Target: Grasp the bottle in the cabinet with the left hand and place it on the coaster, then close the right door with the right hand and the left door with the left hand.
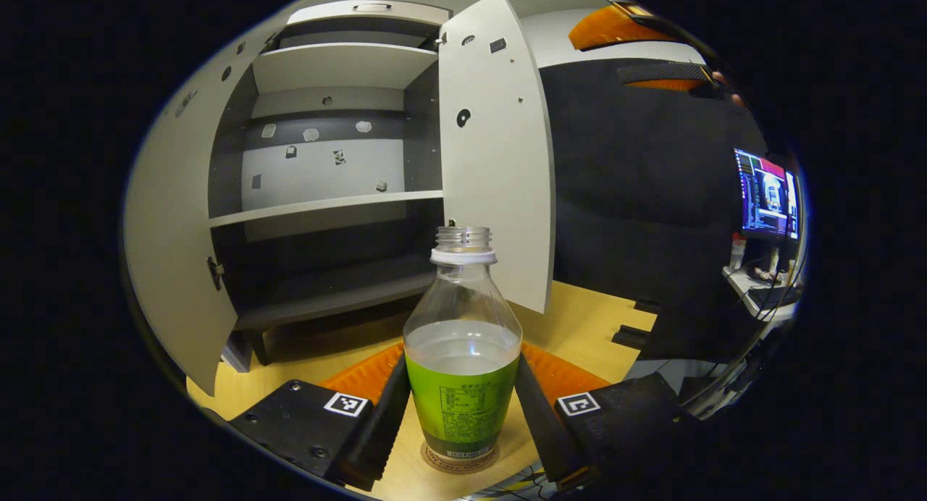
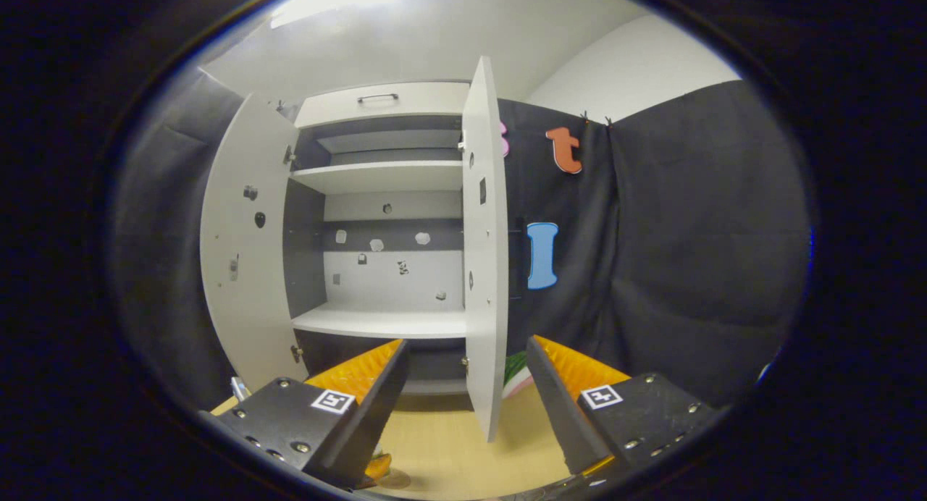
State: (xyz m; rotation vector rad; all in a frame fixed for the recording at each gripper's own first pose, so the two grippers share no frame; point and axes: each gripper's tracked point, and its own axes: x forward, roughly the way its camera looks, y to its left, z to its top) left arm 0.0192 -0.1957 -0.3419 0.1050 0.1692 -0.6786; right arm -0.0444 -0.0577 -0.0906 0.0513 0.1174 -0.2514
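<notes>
A clear bottle (image 1: 462, 385) with a green label, part full and without a cap, stands upright on a round brown coaster (image 1: 460, 459) on the wooden table. My left gripper (image 1: 461, 360) is shut on it, one finger against each side of the label. The grey cabinet (image 1: 326, 211) behind it has both doors open and bare shelves. In the right gripper view, my right gripper (image 2: 467, 345) is open and holds nothing. It faces the edge of the right door (image 2: 484, 269), which stands farther off between its fingers. The left door (image 2: 239, 269) swings out wide.
In the left gripper view, the left door (image 1: 174, 255) and the right door (image 1: 496, 161) flank the bottle. The yellow tabletop (image 1: 579, 327) reaches to the black cloth wall. A lit monitor (image 1: 766, 193) and a cluttered desk stand at the far right.
</notes>
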